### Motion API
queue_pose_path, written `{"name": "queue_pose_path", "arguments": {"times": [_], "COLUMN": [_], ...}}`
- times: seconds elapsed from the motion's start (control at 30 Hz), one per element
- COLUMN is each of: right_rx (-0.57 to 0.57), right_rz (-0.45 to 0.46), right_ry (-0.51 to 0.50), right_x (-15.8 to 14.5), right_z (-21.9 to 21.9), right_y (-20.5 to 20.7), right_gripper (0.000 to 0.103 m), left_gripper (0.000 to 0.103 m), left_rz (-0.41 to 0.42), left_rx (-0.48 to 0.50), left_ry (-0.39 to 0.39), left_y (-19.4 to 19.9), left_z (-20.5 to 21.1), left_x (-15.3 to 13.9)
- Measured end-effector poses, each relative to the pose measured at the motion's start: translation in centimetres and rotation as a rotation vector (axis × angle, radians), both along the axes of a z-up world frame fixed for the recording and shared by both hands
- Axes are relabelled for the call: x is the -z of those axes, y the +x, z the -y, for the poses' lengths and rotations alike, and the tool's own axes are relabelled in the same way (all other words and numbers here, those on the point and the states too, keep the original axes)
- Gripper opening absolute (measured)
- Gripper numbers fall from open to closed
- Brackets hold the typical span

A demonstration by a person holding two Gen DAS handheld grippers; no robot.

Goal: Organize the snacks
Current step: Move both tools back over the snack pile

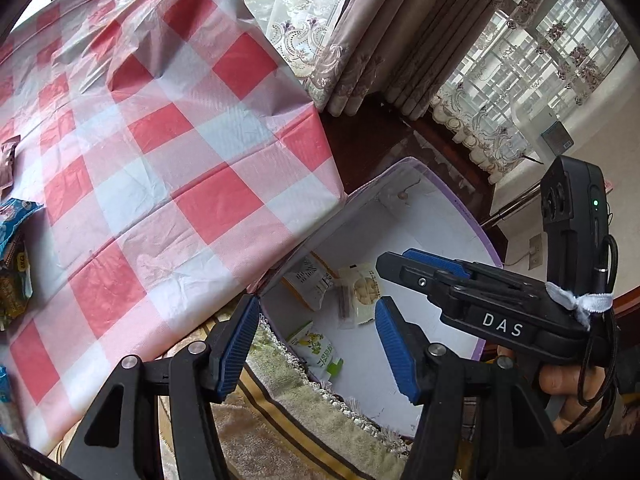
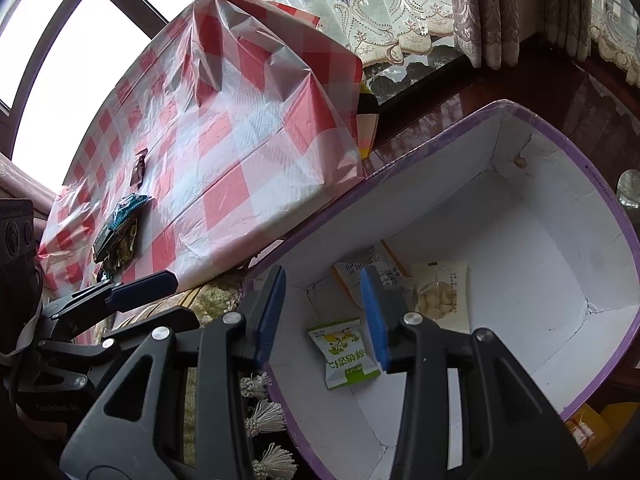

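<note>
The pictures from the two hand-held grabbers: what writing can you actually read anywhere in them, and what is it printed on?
"DAS": white letters on the black body of the right gripper, seen from the left wrist.
Green and white snack packet in the purple-rimmed box: printed script, too small to read.
White packets deeper in the box: print blurred.
Blue packet on the checked tablecloth: unreadable.
Embossed text on the left gripper: too faint.

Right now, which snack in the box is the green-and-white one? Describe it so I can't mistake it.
Find the white box with the purple rim beside the checked table. On its floor, the green-and-white packet lies nearest the fringed rug, apart from the others. Unlike the clear biscuit packet and the white packet with an orange edge, it shows yellow flowers above a green band.
</note>
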State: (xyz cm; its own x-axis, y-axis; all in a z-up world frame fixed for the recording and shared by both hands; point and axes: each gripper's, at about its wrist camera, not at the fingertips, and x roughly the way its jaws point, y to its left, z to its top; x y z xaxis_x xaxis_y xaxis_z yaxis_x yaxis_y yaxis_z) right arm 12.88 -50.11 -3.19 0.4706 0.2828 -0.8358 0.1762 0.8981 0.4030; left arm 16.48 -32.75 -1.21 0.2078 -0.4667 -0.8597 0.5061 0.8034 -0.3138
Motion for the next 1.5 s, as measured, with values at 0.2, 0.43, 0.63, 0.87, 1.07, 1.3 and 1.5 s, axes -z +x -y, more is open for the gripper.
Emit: {"name": "queue_pose_path", "arguments": {"times": [0.2,0.43,0.63,0.87,1.07,1.3,1.5], "right_rx": [-0.075,-0.169,-0.249,-0.314,-0.356,-0.402,-0.453], "right_rz": [-0.003,-0.01,-0.023,-0.028,-0.033,-0.045,-0.053], "right_ry": [-0.004,-0.011,-0.026,-0.051,-0.069,-0.08,-0.085], "right_x": [-0.6,-1.3,-1.4,-1.9,-2.2,-2.0,-1.9], "right_z": [-3.4,-7.7,-11.5,-15.1,-17.7,-20.9,-23.9], "right_y": [0.8,1.3,1.8,2.2,2.6,3.0,3.5], "right_gripper": [0.045,0.049,0.052,0.053,0.058,0.061,0.062], "left_gripper": [0.061,0.061,0.061,0.061,0.061,0.061,0.061], "left_rz": [0.018,0.012,0.008,0.006,0.003,-0.009,-0.043], "left_rx": [-0.095,-0.231,-0.342,-0.46,-0.571,-0.708,-0.819], "left_ry": [-0.026,-0.07,-0.101,-0.129,-0.135,-0.145,-0.153], "left_y": [0.3,0.2,-0.4,-1.4,-2.3,-3.2,-3.3], "left_z": [-3.8,-9.5,-14.4,-20.3,-25.6,-31.7,-36.2], "left_x": [-0.7,-1.2,-1.5,-1.6,-1.2,-0.4,0.8]}}
